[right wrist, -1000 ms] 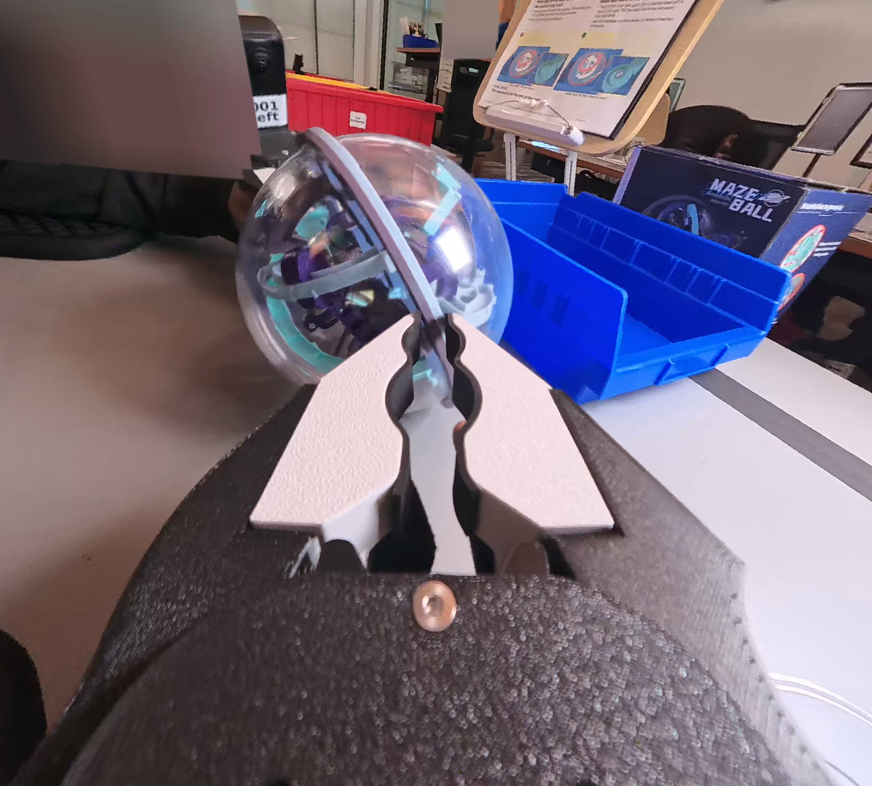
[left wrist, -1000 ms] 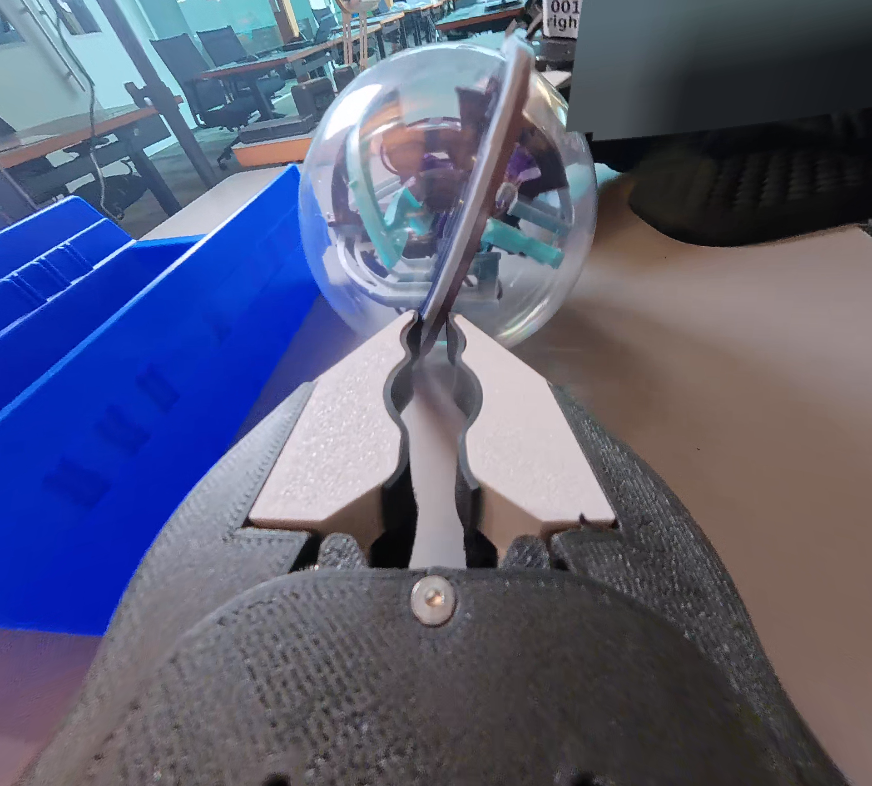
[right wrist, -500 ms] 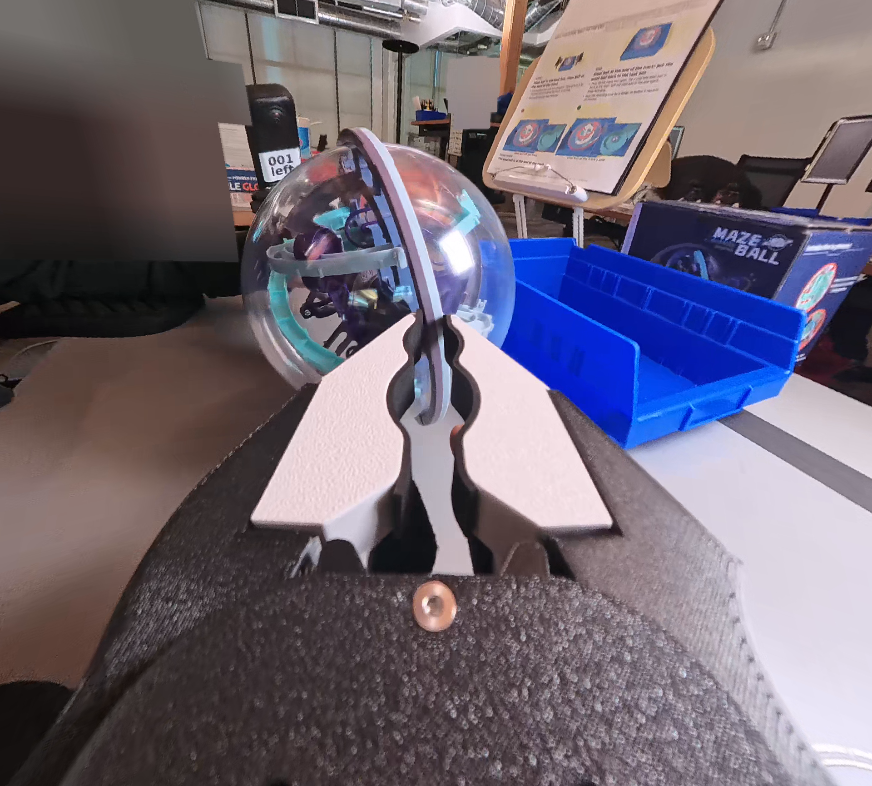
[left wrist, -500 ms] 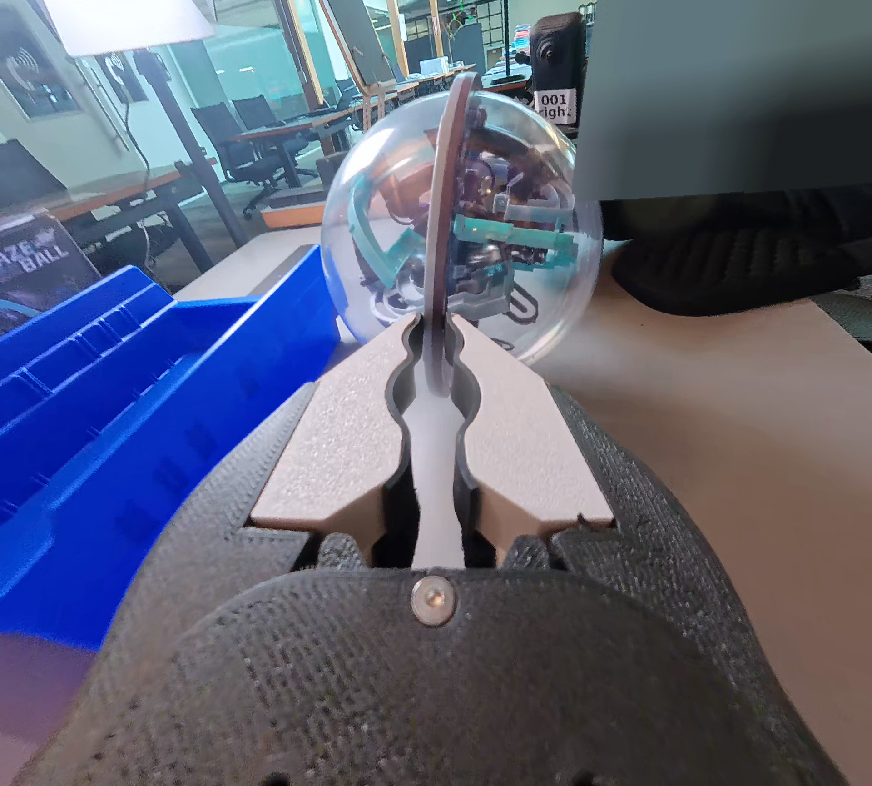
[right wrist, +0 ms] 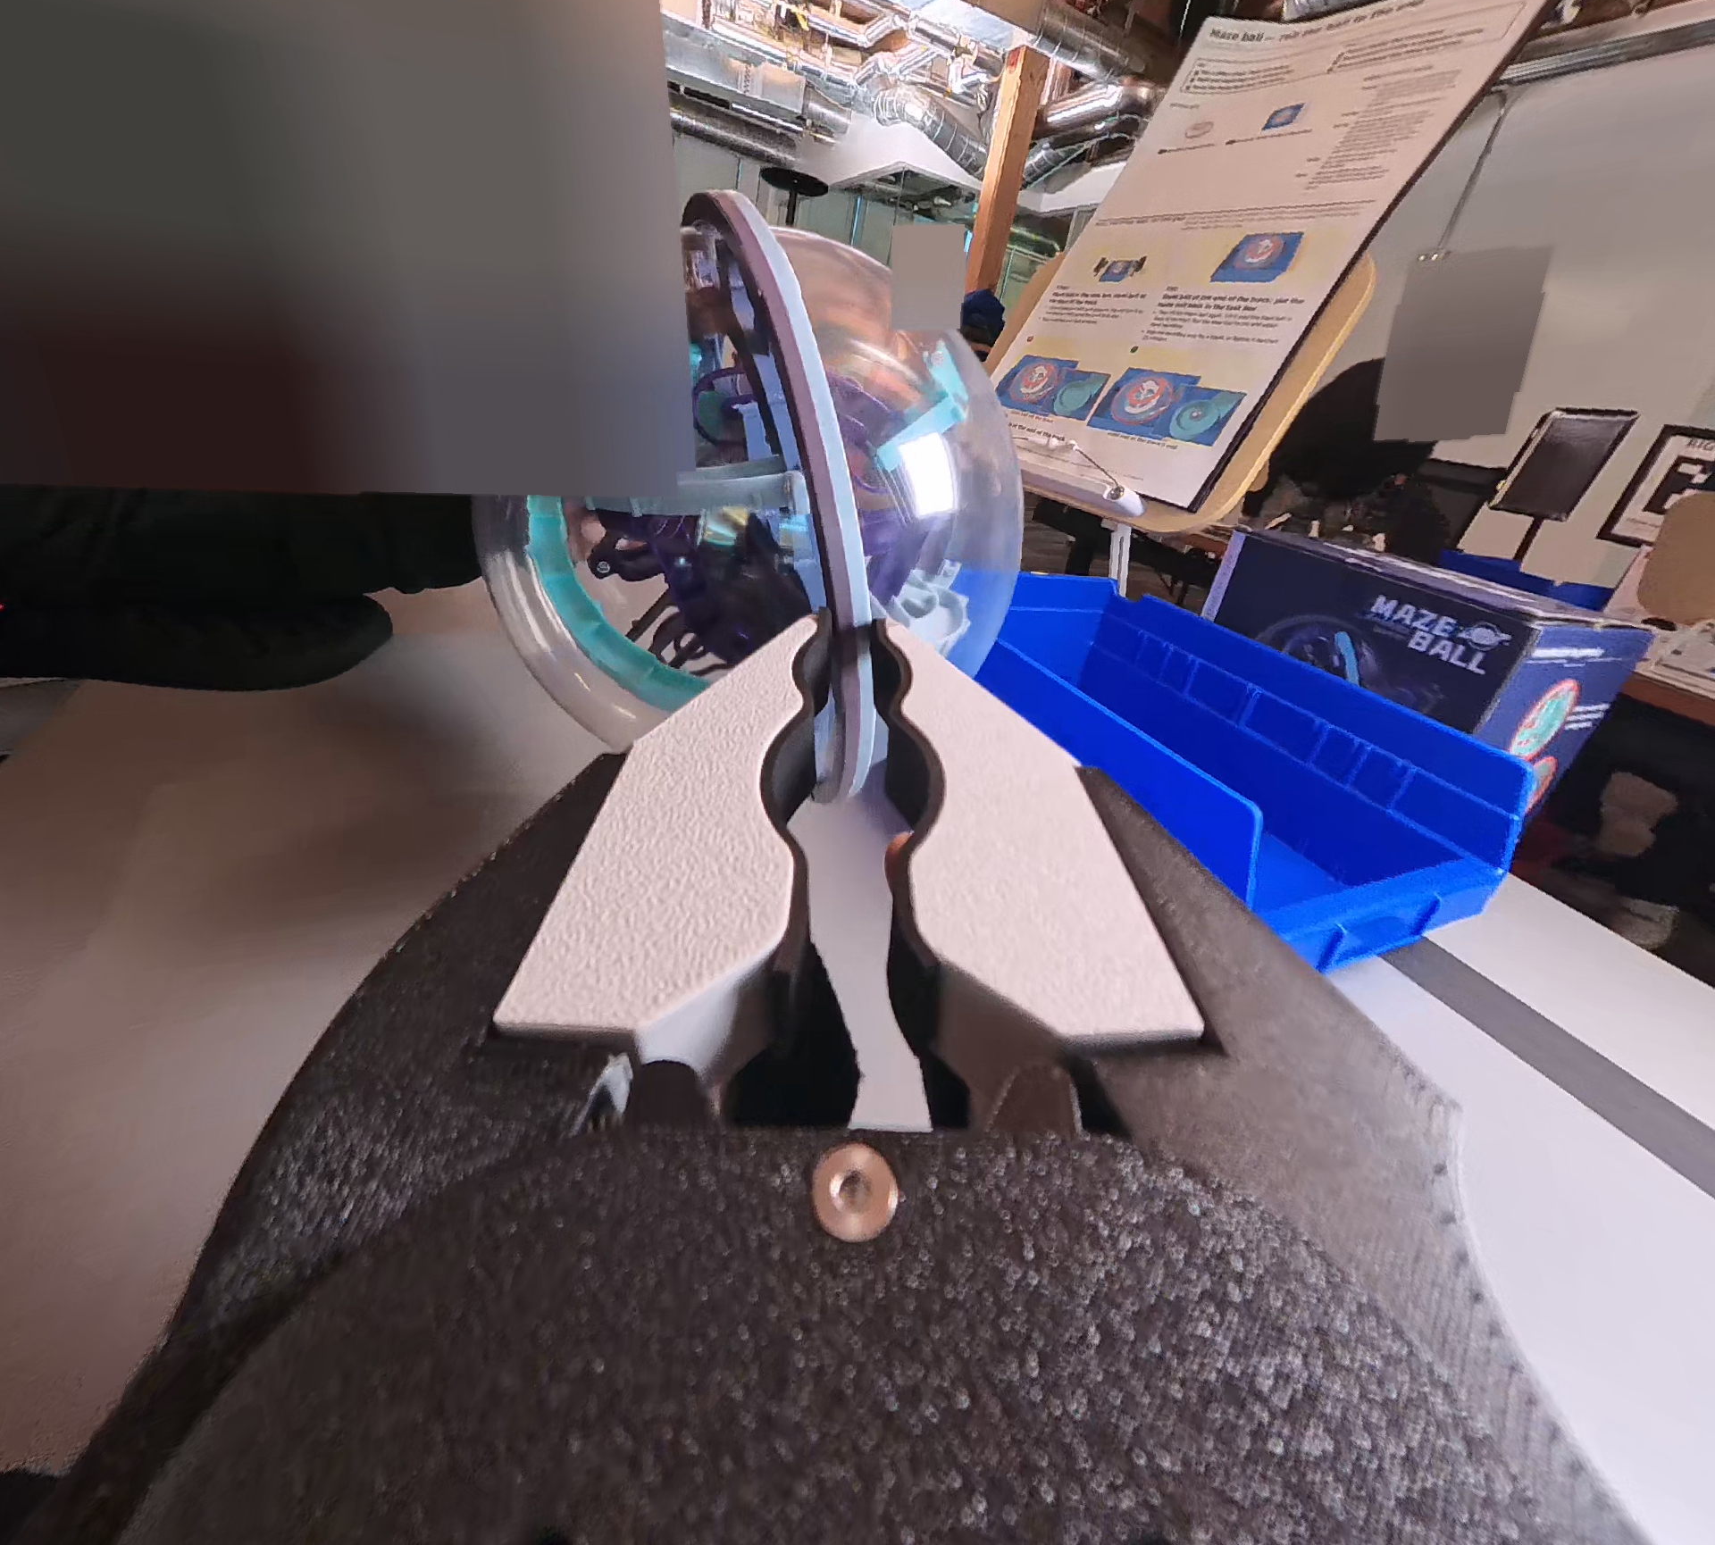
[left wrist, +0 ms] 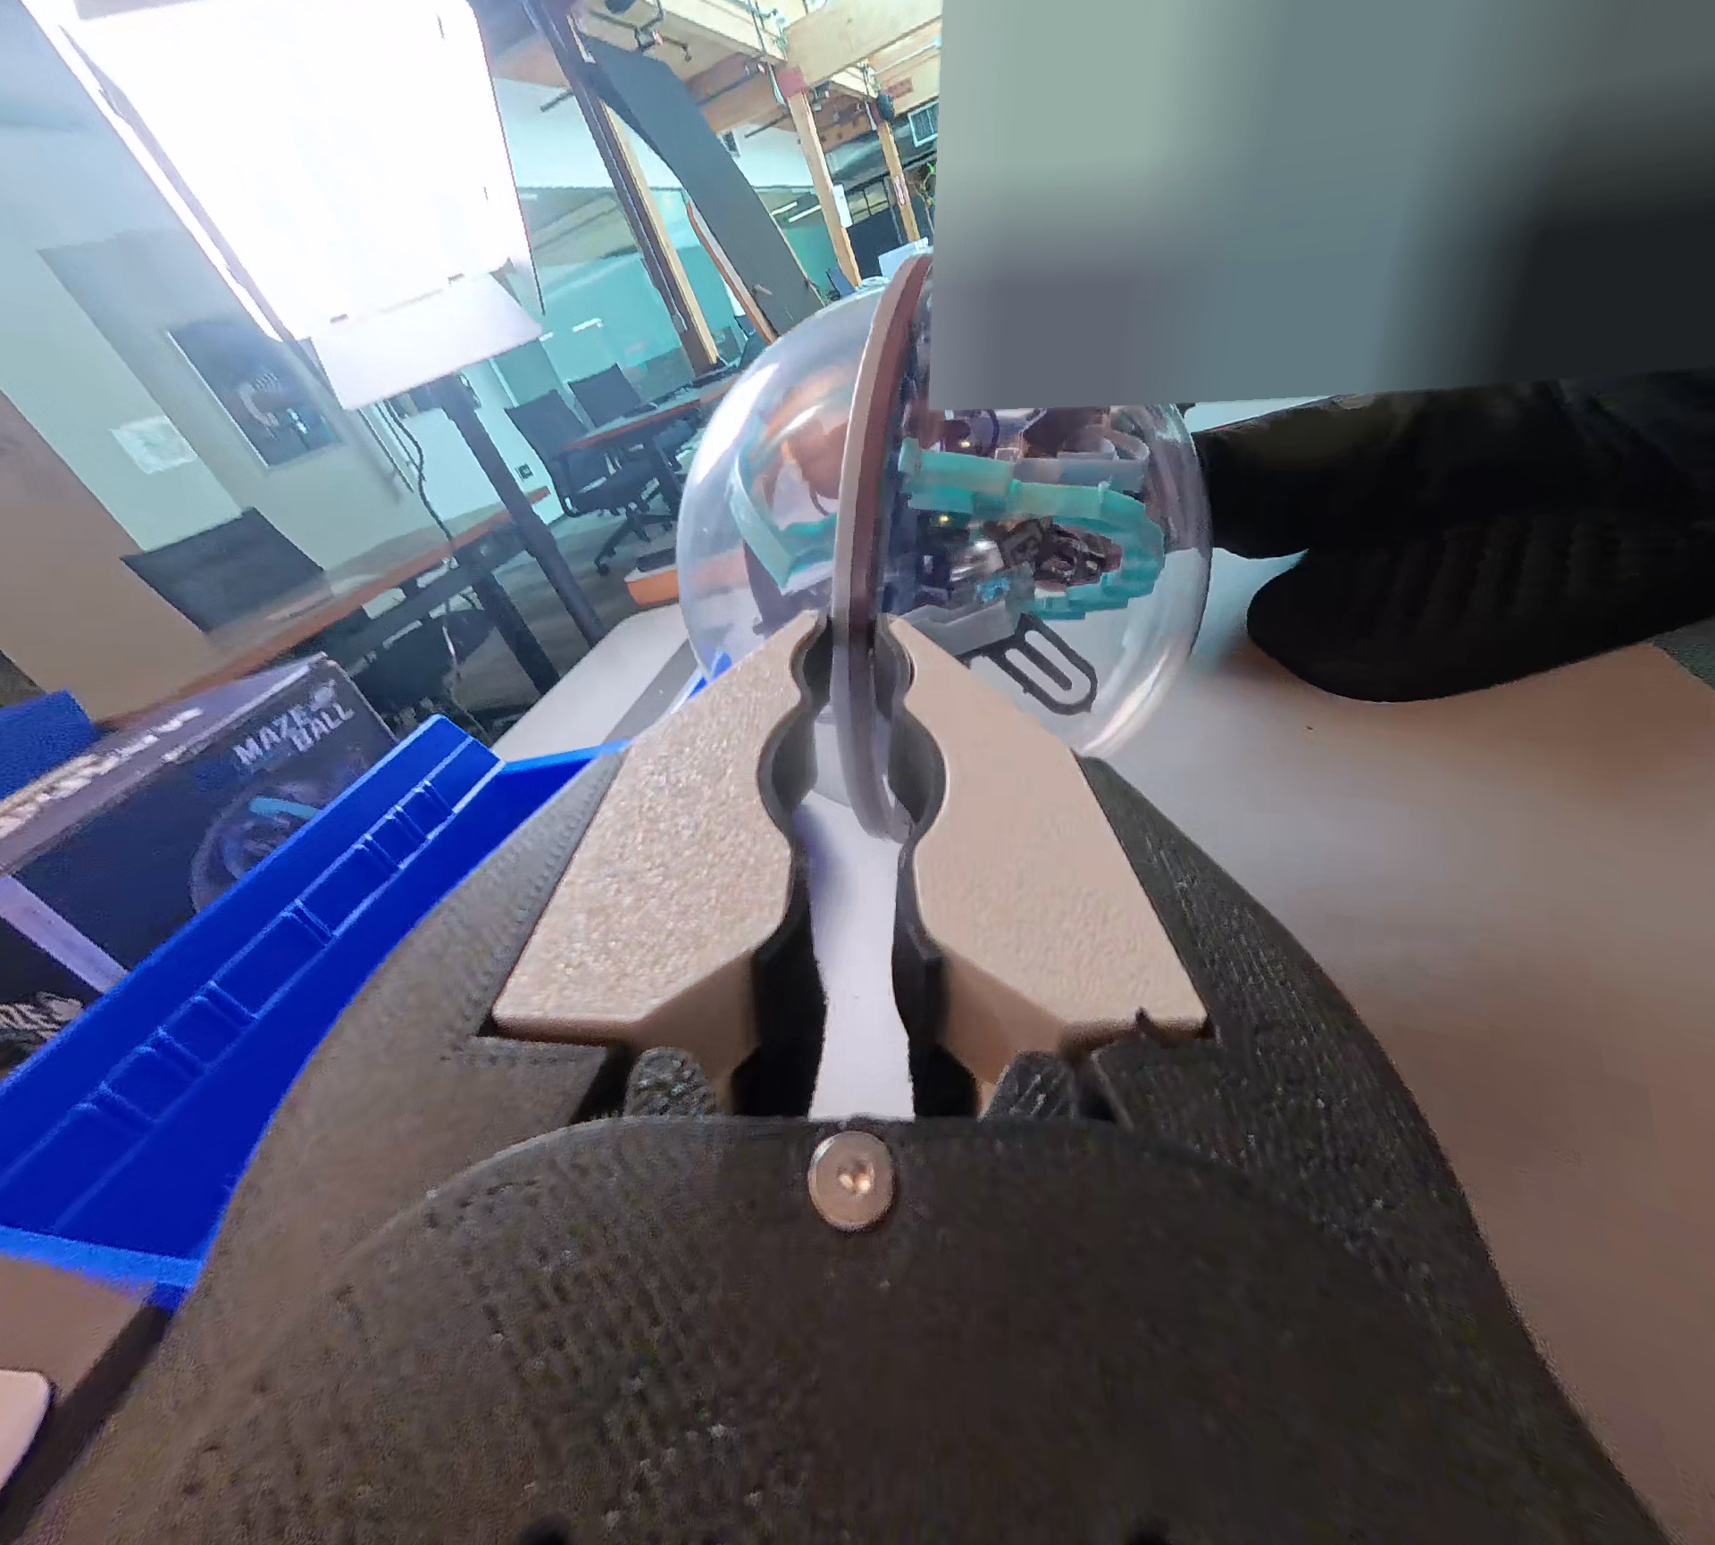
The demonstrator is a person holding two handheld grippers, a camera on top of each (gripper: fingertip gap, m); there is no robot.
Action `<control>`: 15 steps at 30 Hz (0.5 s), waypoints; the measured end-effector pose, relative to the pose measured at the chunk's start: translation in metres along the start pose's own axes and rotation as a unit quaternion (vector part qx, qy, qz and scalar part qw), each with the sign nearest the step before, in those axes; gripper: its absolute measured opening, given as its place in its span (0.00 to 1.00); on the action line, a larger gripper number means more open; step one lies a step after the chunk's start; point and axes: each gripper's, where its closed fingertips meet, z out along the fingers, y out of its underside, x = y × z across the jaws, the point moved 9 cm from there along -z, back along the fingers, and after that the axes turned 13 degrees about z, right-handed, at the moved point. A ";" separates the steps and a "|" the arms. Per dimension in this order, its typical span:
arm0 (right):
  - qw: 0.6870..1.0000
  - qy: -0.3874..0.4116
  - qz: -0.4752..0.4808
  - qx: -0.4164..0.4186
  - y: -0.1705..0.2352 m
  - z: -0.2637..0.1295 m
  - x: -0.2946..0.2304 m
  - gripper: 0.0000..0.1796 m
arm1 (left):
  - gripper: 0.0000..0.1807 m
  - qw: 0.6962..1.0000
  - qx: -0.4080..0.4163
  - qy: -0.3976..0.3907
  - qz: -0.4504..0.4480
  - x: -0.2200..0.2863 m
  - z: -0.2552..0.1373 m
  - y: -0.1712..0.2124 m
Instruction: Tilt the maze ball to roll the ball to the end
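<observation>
The maze ball is a clear sphere with teal, grey and purple tracks inside and a flat grey rim ring around its middle. It is held in the air above the table between both grippers. My left gripper is shut on the rim ring at one side. My right gripper is shut on the rim ring at the opposite side, where the maze ball shows again. The small ball inside cannot be made out. A blurred patch hides part of the sphere in both views.
A blue plastic bin stands on the table to the left of the left gripper; it also shows in the right wrist view. The maze ball's dark box stands behind it. An instruction board leans on a stand. A person's dark sleeve rests behind the sphere.
Both grippers have tipped upward and lifted the maze ball. Its rim ring has swung from leaning right to near upright in the left wrist view. Both grips have held.
</observation>
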 end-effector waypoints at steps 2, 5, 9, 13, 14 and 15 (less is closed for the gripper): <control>1.000 0.002 -0.017 0.001 -0.001 0.001 -0.003 0.03 | 0.04 1.000 0.005 -0.004 0.013 0.000 -0.002 -0.004; 0.999 0.005 -0.038 0.010 -0.003 0.002 -0.008 0.03 | 0.04 0.999 0.010 -0.010 0.030 0.000 -0.004 -0.009; 0.998 0.011 -0.055 0.015 -0.005 0.002 -0.011 0.03 | 0.04 0.999 0.015 -0.012 0.046 0.001 -0.005 -0.016; 0.998 0.014 -0.065 0.018 -0.006 0.001 -0.012 0.03 | 0.04 0.998 0.022 -0.014 0.059 0.003 -0.004 -0.022; 0.997 0.015 -0.067 0.018 -0.007 0.001 -0.012 0.03 | 0.04 0.998 0.022 -0.015 0.061 0.003 -0.005 -0.023; 0.997 0.015 -0.068 0.018 -0.007 0.001 -0.013 0.03 | 0.04 0.998 0.023 -0.015 0.064 0.004 -0.005 -0.024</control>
